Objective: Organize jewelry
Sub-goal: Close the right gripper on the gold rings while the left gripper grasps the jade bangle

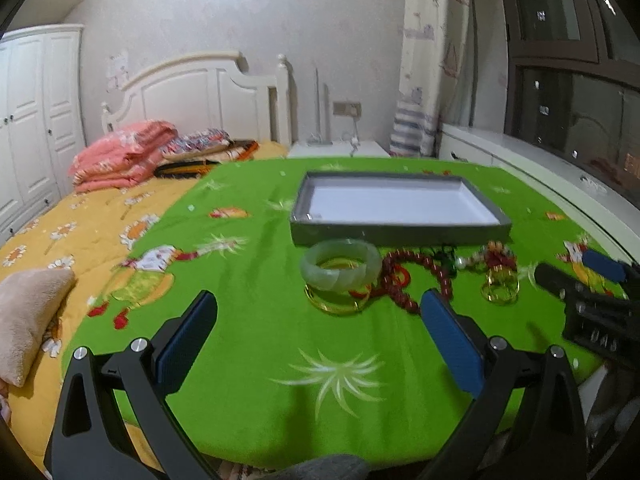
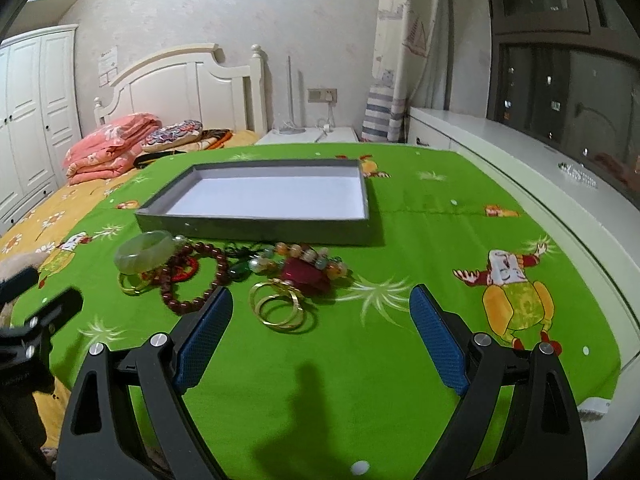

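Evidently both grippers are hovering with fingers spread wide, gripping nothing; left gripper (image 1: 318, 312) facing the jade bangle (image 1: 340, 265); right gripper (image 2: 320, 306) facing gold rings (image 2: 280, 304)

Light: indoor, moderately bright, warm cast.
Shadows: soft dark patch on green cloth (image 2: 320, 380) ahead of the right camera.
Window (image 1: 576, 92): dark, small light glints.
Blur: slight softness, worse in left view.
Edges: strong fisheye bending, black corner vignette.
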Tool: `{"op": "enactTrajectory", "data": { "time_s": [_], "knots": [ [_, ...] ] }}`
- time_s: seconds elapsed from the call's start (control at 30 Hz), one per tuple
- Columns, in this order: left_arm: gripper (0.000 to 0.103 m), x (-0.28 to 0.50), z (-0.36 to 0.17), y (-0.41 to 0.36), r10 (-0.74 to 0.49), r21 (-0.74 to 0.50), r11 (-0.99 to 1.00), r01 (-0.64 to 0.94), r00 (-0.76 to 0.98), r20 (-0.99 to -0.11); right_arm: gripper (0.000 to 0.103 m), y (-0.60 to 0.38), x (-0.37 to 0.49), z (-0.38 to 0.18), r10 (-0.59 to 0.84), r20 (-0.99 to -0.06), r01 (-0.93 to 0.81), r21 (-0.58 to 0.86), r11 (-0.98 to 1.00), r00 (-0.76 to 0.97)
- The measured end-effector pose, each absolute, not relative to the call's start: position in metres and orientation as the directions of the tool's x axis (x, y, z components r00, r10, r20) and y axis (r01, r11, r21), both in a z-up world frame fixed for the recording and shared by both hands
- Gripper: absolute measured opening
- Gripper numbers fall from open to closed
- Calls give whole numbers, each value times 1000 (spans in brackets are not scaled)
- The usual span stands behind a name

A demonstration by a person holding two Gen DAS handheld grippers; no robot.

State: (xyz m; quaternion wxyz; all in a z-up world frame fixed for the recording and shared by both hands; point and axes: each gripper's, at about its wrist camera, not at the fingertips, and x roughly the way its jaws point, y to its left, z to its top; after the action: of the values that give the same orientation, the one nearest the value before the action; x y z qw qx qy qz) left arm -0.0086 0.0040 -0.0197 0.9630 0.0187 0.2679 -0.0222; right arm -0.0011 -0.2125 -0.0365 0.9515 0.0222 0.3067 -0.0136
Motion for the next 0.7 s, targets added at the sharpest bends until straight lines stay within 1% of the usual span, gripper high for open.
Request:
{"op": "enactTrajectory", "data": {
  "time_s": [0.07, 0.13, 0.2, 0.3, 0.43, 0.5, 0.57, 0.6, 0.67, 0.7],
  "knots": [
    [99, -5, -28, 6, -48, 18, 997, 69, 833, -551, 84, -217, 5, -41, -9, -604, 45, 43, 998, 797],
    [99, -4, -35, 6, -48, 17, 997, 69, 823, -566, 84, -219, 8, -44, -6, -613, 45, 49, 998, 790],
    [98, -4, -41, 5, -34, 29, 998, 61, 821, -570, 84, -219, 12, -48, 3, -626, 40, 55, 998, 780],
    [92, -2, -46, 7, -33, 26, 998, 58, 824, -565, 84, -214, 15, -53, 16, -633, 21, 51, 998, 774],
    [91, 3, -51, 7, -41, 24, 998, 66, 823, -567, 84, -209, 24, -58, 30, -645, 11, 59, 998, 764],
    [89, 6, -54, 7, -39, 37, 997, 74, 817, -576, 78, -207, 29, -60, 32, -654, 12, 63, 998, 755],
    [89, 6, -53, 8, -32, 58, 995, 77, 831, -555, 69, -206, 34, -61, 37, -665, 11, 68, 998, 746],
    [89, 6, -52, 9, -23, 76, 994, 76, 843, -537, 66, -205, 36, -62, 36, -670, 13, 68, 998, 741],
    [89, 5, -49, 12, -20, 78, 994, 71, 853, -522, 53, -203, 40, -64, 28, -683, 16, 57, 998, 730],
    [90, 6, -48, 14, -23, 71, 995, 70, 853, -521, 49, -201, 42, -66, 25, -688, 16, 53, 998, 725]
  ]
}}
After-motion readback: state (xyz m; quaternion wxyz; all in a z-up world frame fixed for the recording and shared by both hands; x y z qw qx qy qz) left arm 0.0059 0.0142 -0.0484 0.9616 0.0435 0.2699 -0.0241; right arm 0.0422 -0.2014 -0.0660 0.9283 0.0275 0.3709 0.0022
